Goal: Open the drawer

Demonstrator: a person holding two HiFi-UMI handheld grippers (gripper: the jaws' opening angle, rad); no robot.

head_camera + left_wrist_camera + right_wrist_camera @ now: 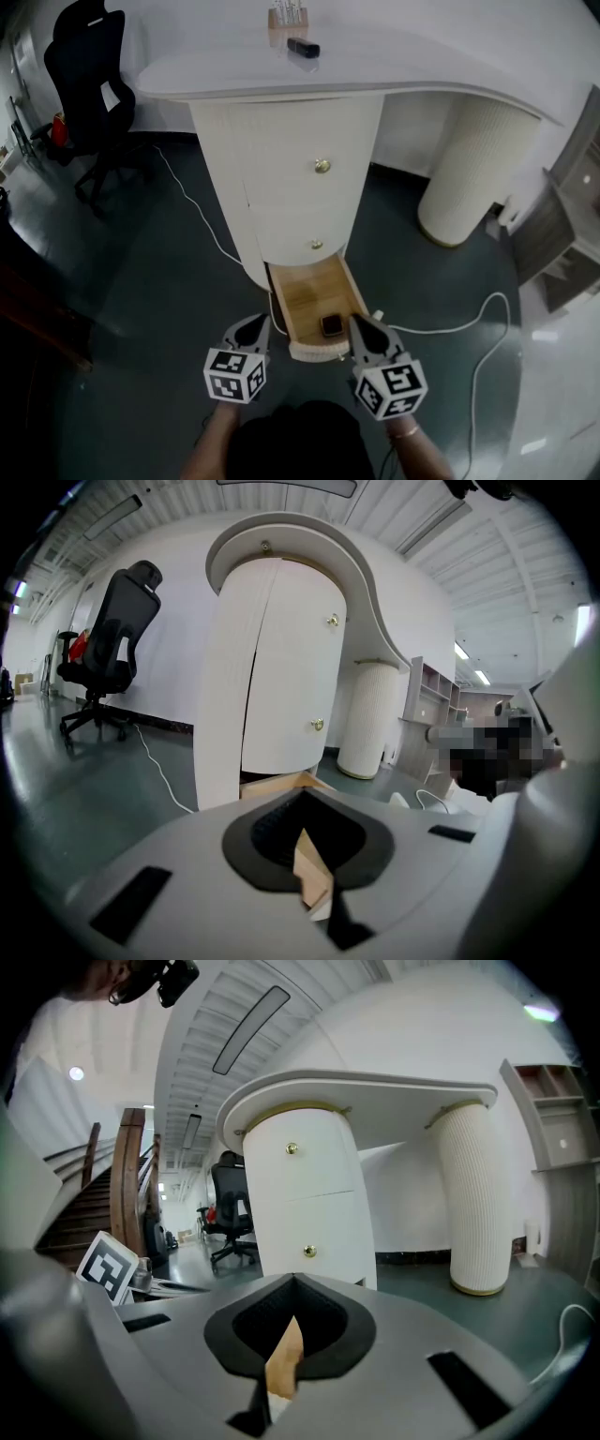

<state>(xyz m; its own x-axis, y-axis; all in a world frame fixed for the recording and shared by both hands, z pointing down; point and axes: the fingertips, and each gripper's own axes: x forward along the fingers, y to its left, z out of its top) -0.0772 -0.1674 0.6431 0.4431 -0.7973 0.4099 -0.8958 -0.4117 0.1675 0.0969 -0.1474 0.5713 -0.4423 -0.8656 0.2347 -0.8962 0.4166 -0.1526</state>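
The white pedestal (pixel 291 178) under the desk has two shut drawers with brass knobs (pixel 322 166) and a bottom drawer (pixel 314 291) pulled out toward me, its wooden inside showing. A small dark object (pixel 331 325) lies in it near the front. My left gripper (pixel 255 323) hangs shut and empty just left of the drawer's front. Just right of that front is my right gripper (pixel 361 323), also shut and empty. In the left gripper view the left gripper (pixel 307 855) points at the pedestal (pixel 281 667) over the drawer's wood (pixel 272 785). The right gripper (pixel 286 1354) faces the pedestal's knobs (pixel 308 1252).
A black office chair (pixel 89 66) stands at the back left. A white cable (pixel 202 220) trails over the floor left of the pedestal, another cable (pixel 469 323) to the right. A ribbed white column (pixel 473 169) holds up the desk's right side. Small items (pixel 302 47) sit on the desktop.
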